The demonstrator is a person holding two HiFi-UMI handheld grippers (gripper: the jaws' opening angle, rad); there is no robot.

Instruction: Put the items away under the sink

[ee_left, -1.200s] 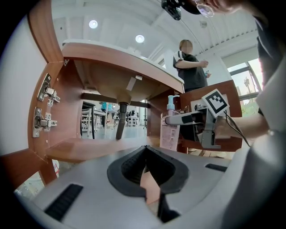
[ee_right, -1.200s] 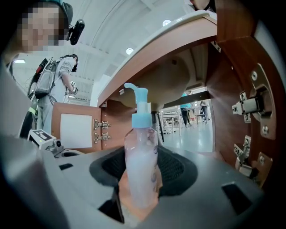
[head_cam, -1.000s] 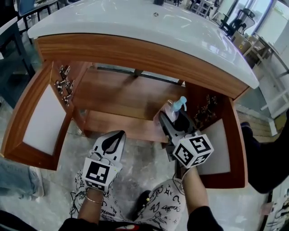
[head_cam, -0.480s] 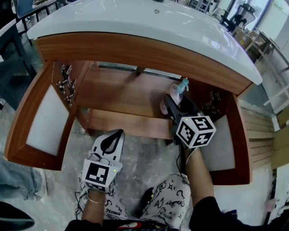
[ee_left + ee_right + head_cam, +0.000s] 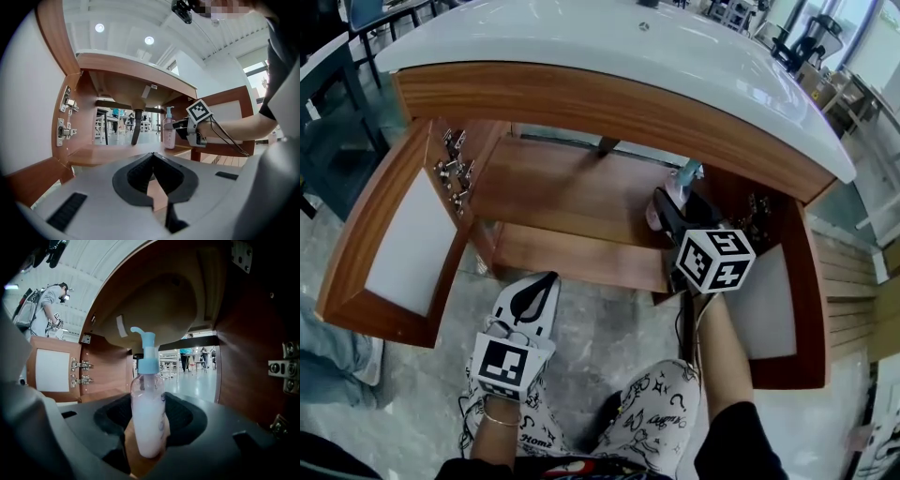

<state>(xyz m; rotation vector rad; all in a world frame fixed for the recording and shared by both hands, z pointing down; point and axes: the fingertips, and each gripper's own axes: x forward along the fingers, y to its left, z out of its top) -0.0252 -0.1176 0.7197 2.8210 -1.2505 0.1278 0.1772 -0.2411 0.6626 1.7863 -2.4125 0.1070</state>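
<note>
Head view: two grippers. The right gripper (image 5: 673, 208) reaches into the open cabinet (image 5: 562, 202) under the sink (image 5: 609, 47), with one pump bottle (image 5: 684, 180) at its tips. The left gripper (image 5: 542, 279) hangs outside the cabinet.

Left gripper view: its jaws meet, with nothing between them. The bottle (image 5: 168, 133) stands ahead to the right.

Right gripper view: the jaws clamp the single upright bottle (image 5: 147, 413), and two hinges (image 5: 80, 372) lie to their left.

patterned white trousers (image 5: 661, 424), black sleeve (image 5: 727, 456)

A dark chair (image 5: 328, 105) stood at the far left, on a pale stone floor (image 5: 605, 323). A bystander in grey (image 5: 48, 299) stood well behind. Two round ceiling lights (image 5: 99, 27) glowed overhead.
</note>
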